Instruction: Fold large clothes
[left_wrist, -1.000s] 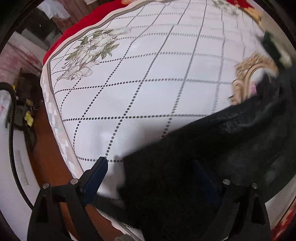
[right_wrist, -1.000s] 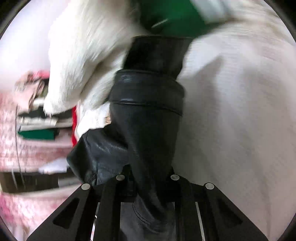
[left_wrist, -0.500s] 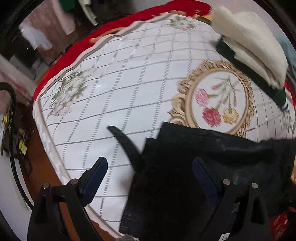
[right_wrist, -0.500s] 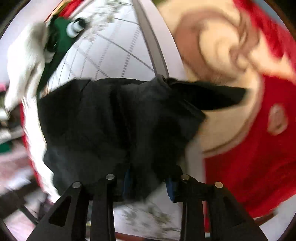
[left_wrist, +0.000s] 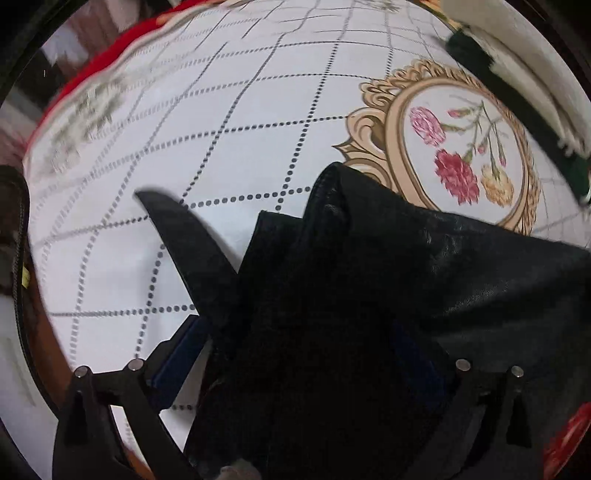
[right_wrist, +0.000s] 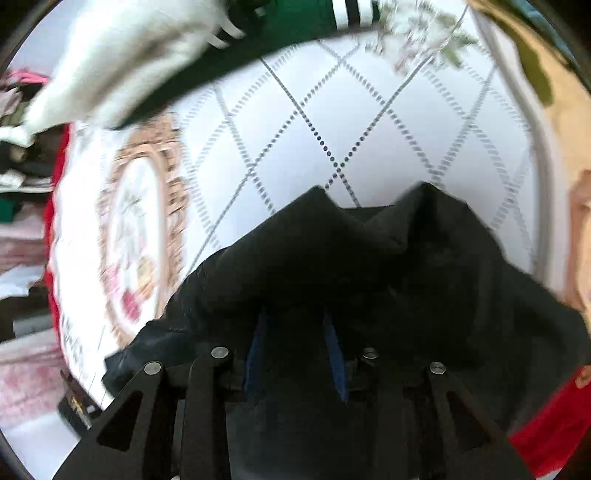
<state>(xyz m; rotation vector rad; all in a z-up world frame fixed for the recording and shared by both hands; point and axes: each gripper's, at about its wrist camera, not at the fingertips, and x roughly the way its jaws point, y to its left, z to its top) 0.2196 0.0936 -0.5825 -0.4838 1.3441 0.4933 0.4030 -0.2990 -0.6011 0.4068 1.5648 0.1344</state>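
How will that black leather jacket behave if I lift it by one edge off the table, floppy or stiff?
Probably floppy but heavy: the black leather jacket slumps in soft folds on the tablecloth, so it should drape and sag. Its glossy surface may slip somewhat. The pointed flap lying flat suggests loose parts will dangle.

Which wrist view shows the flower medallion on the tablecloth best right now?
Left wrist: the flower medallion is sharp, with only its near edge hidden by the black jacket. The right wrist view shows it blurred and foreshortened at left.
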